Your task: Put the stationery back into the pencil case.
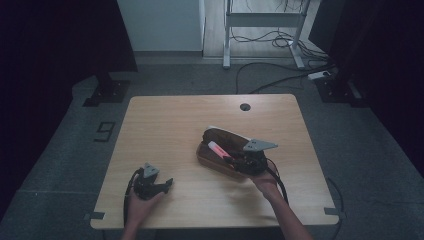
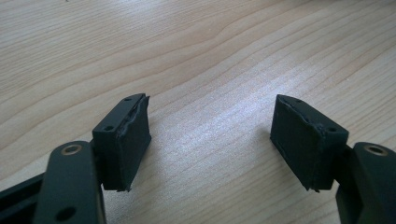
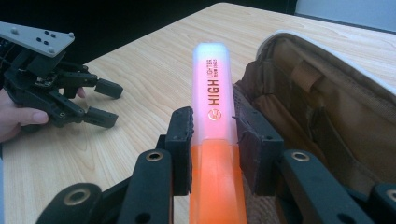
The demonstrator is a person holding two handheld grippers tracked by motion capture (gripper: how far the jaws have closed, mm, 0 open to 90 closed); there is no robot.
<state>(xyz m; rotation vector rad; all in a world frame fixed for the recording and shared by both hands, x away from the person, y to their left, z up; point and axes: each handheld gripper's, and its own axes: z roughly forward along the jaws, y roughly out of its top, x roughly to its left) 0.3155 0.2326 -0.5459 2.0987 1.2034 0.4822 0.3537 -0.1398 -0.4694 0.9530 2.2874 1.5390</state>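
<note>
- The right gripper (image 3: 214, 128) pinched the highlighter (image 3: 212, 93) across its barrel, just below the cap, beside the open pouch (image 3: 327, 116).
- The highlighter's long axis ran straight out from the jaws, cap end away from the hand, along the pouch's opening.
- The left gripper (image 2: 210, 140) rested spread and empty on the table (image 2: 187, 56), well apart from the pouch; the right was nearer.
</note>
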